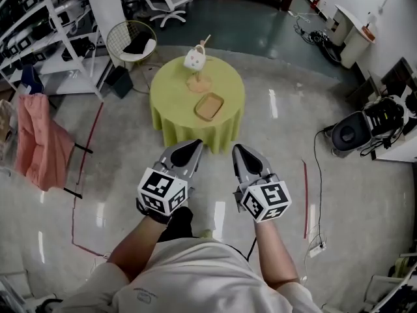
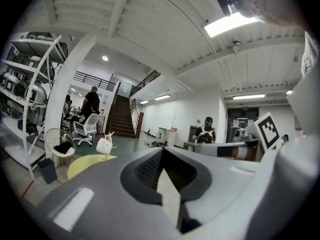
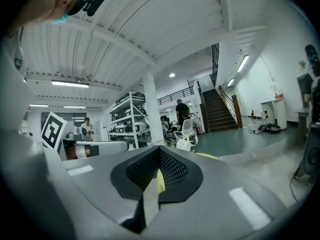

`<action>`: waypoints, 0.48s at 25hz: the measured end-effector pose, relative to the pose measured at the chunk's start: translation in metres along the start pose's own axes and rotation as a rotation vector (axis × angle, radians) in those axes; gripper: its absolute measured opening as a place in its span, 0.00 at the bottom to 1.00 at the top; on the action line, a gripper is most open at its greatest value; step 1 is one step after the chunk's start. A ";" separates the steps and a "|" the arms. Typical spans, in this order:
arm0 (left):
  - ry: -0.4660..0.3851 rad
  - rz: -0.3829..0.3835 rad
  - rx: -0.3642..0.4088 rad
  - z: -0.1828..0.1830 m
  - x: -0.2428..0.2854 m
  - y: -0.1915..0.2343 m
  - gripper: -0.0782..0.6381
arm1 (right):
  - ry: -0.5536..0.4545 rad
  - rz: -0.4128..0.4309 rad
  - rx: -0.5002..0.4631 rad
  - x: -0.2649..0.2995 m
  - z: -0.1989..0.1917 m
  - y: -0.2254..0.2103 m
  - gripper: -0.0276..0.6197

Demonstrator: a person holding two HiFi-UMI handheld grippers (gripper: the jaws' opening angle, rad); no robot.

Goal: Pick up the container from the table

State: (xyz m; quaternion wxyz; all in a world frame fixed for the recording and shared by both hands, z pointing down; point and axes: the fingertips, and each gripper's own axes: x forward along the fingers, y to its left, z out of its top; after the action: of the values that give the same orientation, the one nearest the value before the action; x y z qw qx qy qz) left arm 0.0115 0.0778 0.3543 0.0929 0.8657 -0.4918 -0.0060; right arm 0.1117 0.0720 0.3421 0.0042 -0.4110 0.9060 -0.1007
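A small white container (image 1: 195, 58) with a handle stands on a wooden base (image 1: 200, 82) at the far side of a round table (image 1: 169, 103) covered in yellow-green cloth. The left gripper view shows the container (image 2: 104, 145) far off; in the right gripper view it (image 3: 183, 144) is also small and distant. A flat wooden tray (image 1: 209, 106) lies nearer me on the table. My left gripper (image 1: 191, 150) and right gripper (image 1: 242, 154) are held side by side above the floor, short of the table's near edge. Both are shut with nothing in them.
A wire chair (image 1: 132, 41) and an office chair (image 1: 168, 2) stand beyond the table, with metal shelving (image 1: 39, 25) at far left. A pink cloth (image 1: 38, 139) hangs on a rack to my left. A grey machine (image 1: 355, 132) with cables sits at right. People stand in the background.
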 end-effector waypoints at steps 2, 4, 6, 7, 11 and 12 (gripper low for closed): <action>0.000 -0.005 0.004 -0.002 0.016 0.021 0.12 | 0.010 -0.021 0.000 0.022 -0.003 -0.010 0.06; -0.002 -0.013 0.010 -0.003 0.033 0.042 0.12 | 0.021 -0.044 0.006 0.045 -0.006 -0.021 0.06; -0.001 -0.023 0.021 -0.003 0.050 0.063 0.12 | 0.031 -0.069 0.014 0.068 -0.010 -0.031 0.06; 0.002 -0.029 0.026 -0.005 0.058 0.073 0.12 | 0.036 -0.083 0.019 0.080 -0.011 -0.035 0.06; 0.022 -0.058 0.042 -0.014 0.086 0.111 0.12 | 0.064 -0.149 0.046 0.123 -0.022 -0.051 0.06; 0.026 -0.068 0.047 -0.016 0.093 0.119 0.12 | 0.073 -0.169 0.053 0.133 -0.026 -0.056 0.06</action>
State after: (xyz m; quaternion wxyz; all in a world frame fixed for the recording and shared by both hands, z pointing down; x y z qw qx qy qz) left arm -0.0397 -0.0583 0.3973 0.0785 0.8838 -0.4610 0.0137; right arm 0.0632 -0.0588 0.3881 -0.0264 -0.4817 0.8648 -0.1394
